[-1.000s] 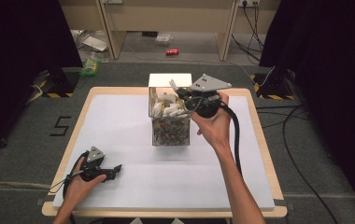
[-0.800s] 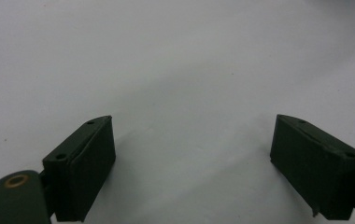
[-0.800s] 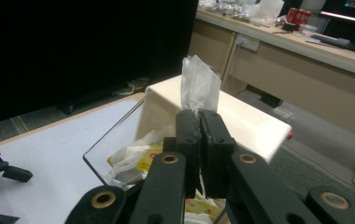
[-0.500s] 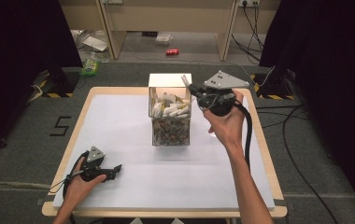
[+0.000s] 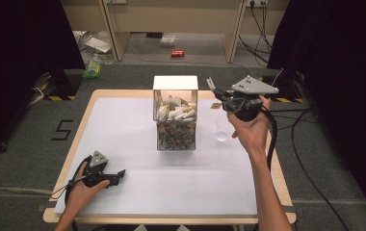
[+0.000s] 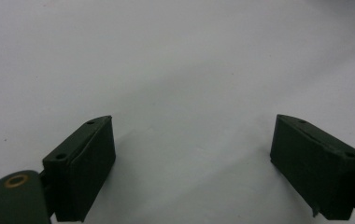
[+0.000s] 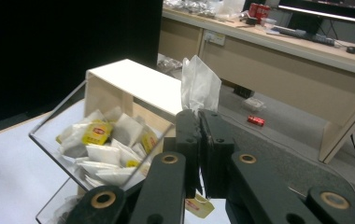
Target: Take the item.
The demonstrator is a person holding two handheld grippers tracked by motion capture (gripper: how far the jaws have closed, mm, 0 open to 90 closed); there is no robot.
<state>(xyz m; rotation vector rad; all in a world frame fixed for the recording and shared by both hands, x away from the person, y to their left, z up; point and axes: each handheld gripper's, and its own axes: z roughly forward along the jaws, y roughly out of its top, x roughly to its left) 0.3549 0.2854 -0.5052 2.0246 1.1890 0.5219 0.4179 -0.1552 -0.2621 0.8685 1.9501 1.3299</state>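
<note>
One table (image 5: pixel 123 120) with a white top and a pale wood rim carries the scene, seen from above; a person's two forearms reach in from its near edge, one gripper in each hand.

At the table's far middle stands one clear-walled dispenser box (image 5: pixel 175 115) with a white top, its upper bin heaped with white tea bags (image 5: pixel 176 111) too many and too overlapped to count, and a lower bin packed with smaller mixed packets. In the right gripper view several bags in the box show yellow labels (image 7: pixel 96 132).

Just right of the box, one clear glass (image 5: pixel 221 129) stands upright on the white surface, below the raised right hand.

The right gripper (image 5: pixel 215 91) is held up in the air to the right of the box's top, well above the table, its grey three-cornered plate uppermost. Its jaws are clamped tight on a single tea bag (image 7: pixel 199 86): a white, slightly crumpled, translucent pouch that stands up above the jaw tips, with a small yellow-and-red paper tag (image 7: pixel 199 205) hanging beneath them.

The left gripper (image 5: pixel 118 174) rests low at the near left corner of the table, well apart from the box and glass. In its own view the jaws stand wide apart with nothing between them, bare white tabletop beyond.

One red can (image 5: pixel 177 54) lies on the floor beyond the table.
</note>
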